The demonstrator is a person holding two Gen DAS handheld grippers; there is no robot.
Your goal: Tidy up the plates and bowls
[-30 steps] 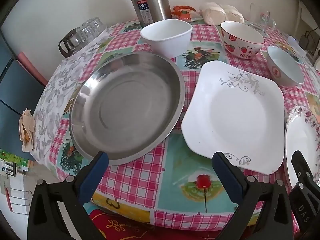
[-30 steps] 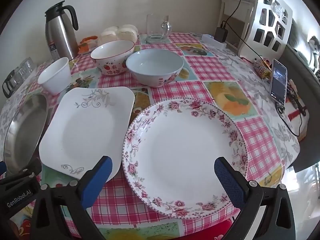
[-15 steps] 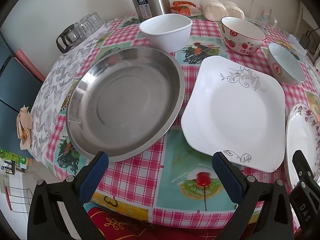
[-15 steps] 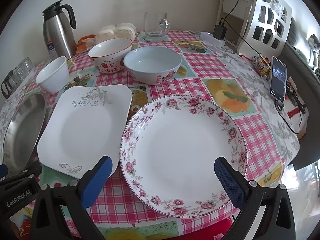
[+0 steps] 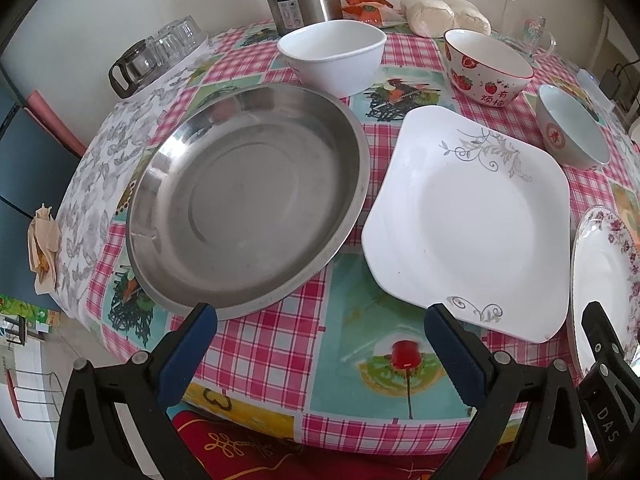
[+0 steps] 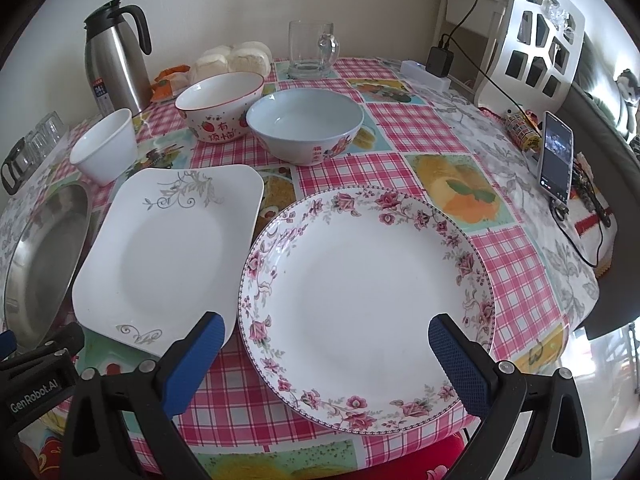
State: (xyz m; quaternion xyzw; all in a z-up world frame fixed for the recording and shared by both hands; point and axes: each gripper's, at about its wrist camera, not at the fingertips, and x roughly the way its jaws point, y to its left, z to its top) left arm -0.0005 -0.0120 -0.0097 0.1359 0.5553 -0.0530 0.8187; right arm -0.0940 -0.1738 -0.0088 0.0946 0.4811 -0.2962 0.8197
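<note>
A steel pan [image 5: 248, 196] lies at the table's left, a white square plate [image 5: 472, 220] beside it, and a round floral plate [image 6: 368, 284] at the right. Behind them stand a white bowl [image 5: 332, 54], a strawberry bowl [image 5: 486, 66] and a pale blue bowl [image 6: 306, 124]. My left gripper [image 5: 320, 328] is open and empty, above the table's front edge between the pan and the square plate. My right gripper [image 6: 326, 334] is open and empty, its jaws either side of the floral plate's near part.
A steel thermos [image 6: 112, 68], bagged buns [image 6: 232, 60] and a glass mug [image 6: 312, 48] stand at the back. A glass jug [image 5: 156, 56] lies at the far left. A phone [image 6: 554, 156], cables and a white chair [image 6: 532, 48] are at the right.
Both grippers have moved forward a little toward the table, so the dishes look closer. Nothing on the table has moved. Both grippers stay open.
</note>
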